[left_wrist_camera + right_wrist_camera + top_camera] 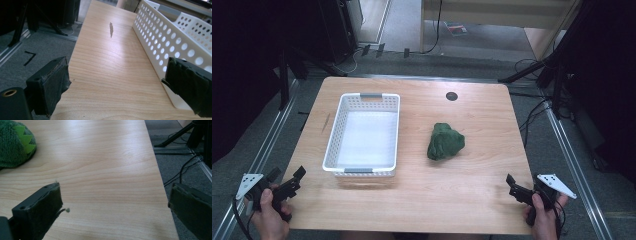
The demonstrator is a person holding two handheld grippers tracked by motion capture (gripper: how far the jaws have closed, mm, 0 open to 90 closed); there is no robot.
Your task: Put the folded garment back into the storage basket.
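Both tools, the left tool point(292, 182) and right tool point(514, 186), sit released at the wooden surface's point(452, 195) near corners, grasping nothing. Mid-surface lies a green plush toy point(445, 141), well apart from the white perforated basket point(343, 109) on its left.

The wooden worktop point(422, 200) carries a white perforated basket point(362, 136) at left-centre and a green plush toy point(444, 142) to its right, well apart. The left claw point(298, 178) and the right claw point(513, 186) are hand-held at the near corners.
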